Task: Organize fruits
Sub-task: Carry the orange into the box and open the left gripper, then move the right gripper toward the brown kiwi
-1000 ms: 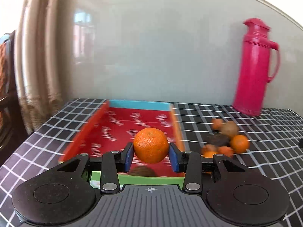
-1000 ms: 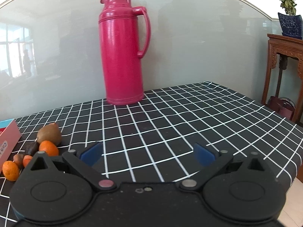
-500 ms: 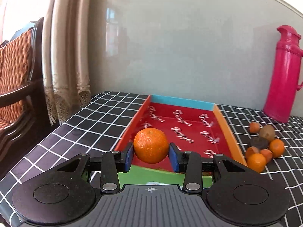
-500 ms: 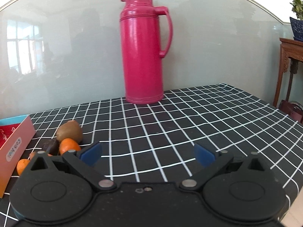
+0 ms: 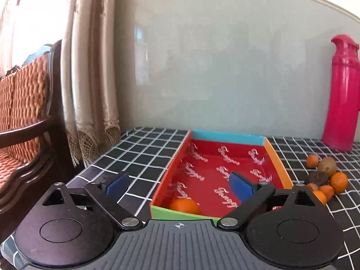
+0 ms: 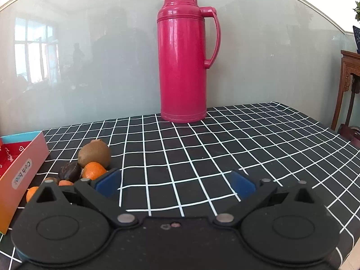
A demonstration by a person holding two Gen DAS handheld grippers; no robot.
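Left wrist view: the left claw (image 5: 178, 185) has just been opening and now stands wide, nothing between its blue pads. An orange (image 5: 184, 205) lies in the near corner of the red box (image 5: 275, 157), against its green front wall. To the right of the box, a heap of small oranges (image 5: 338, 181), a kiwi (image 5: 327, 166) and a dark fruit (image 5: 318, 177) sits on the checked bench (image 5: 139, 157). Right wrist view: the right claw (image 6: 175, 183) is spread open and empty, just beside that heap, with a pink thermos (image 6: 183, 58) standing behind.
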